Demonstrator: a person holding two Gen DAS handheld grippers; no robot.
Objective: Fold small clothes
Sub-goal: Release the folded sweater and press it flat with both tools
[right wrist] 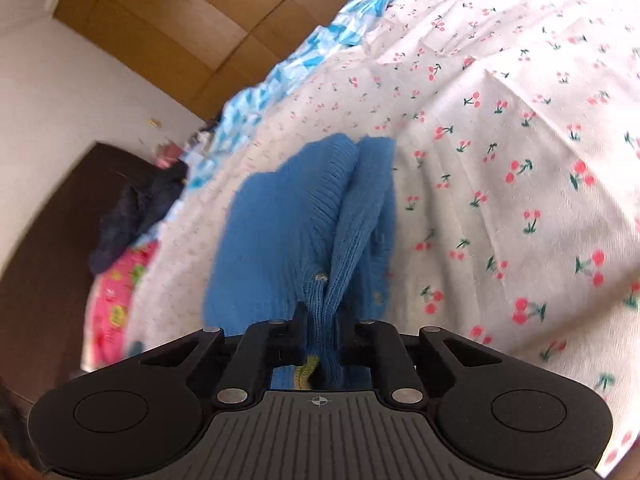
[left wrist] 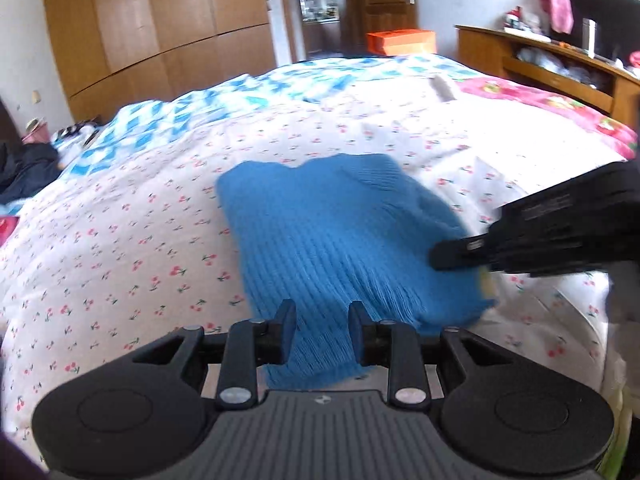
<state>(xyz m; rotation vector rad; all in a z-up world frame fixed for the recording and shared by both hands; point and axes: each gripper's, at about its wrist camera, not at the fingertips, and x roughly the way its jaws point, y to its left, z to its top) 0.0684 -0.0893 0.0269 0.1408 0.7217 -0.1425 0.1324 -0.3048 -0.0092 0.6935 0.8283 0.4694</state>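
Observation:
A blue ribbed knit sweater (left wrist: pixel 320 232) lies on a bed cover (left wrist: pixel 140 220) printed with cherries. Its near hem rises off the cover into my left gripper (left wrist: pixel 322 316), whose jaws are closed on the bunched cloth. My right gripper (left wrist: pixel 452 254) comes in from the right at the sweater's right edge. In the right wrist view the sweater (right wrist: pixel 280 220) gathers into a narrow fold that runs between the fingers of my right gripper (right wrist: pixel 322 320), which is shut on it. A bit of yellow-green trim shows just behind the jaws.
A blue-and-white quilt (left wrist: pixel 240 96) and a pink floral cloth (left wrist: pixel 560 108) lie at the far side of the bed. A small grey object (left wrist: pixel 444 88) rests there too. Beyond stand a wooden wardrobe (left wrist: pixel 160 20), an orange box (left wrist: pixel 400 42) and a cluttered wooden shelf unit (left wrist: pixel 540 64). Dark clothing (left wrist: pixel 24 172) lies at the left.

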